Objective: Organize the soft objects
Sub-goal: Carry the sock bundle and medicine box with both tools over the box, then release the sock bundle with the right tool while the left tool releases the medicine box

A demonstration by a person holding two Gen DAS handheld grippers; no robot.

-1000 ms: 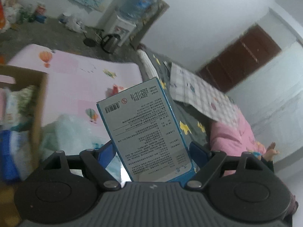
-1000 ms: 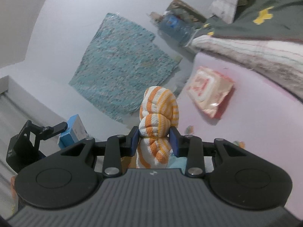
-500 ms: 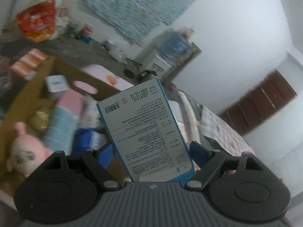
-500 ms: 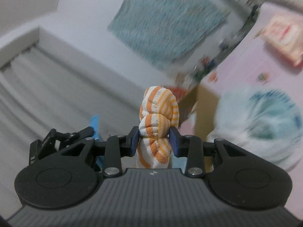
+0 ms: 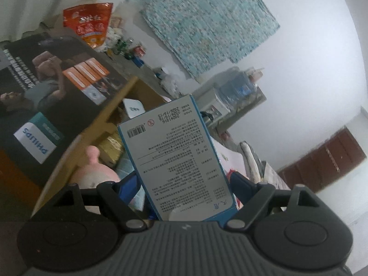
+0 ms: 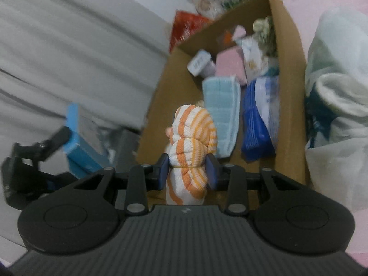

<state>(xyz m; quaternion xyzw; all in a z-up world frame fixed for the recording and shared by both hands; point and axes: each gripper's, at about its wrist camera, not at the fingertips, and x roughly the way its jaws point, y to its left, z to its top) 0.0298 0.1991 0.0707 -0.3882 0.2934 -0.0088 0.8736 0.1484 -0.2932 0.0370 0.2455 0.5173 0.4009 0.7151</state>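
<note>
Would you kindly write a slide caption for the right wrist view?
Right gripper carries an orange-striped rolled cloth above an open cardboard box already filled with soft packs.

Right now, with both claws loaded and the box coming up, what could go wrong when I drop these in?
1. The cardboard box is already crowded; the striped towel roll in the right claw may land on top and tumble out.
2. The left claw and its blue carton sit close beside the right one, so they could collide.
3. The carton looks tilted and might slip.
</note>
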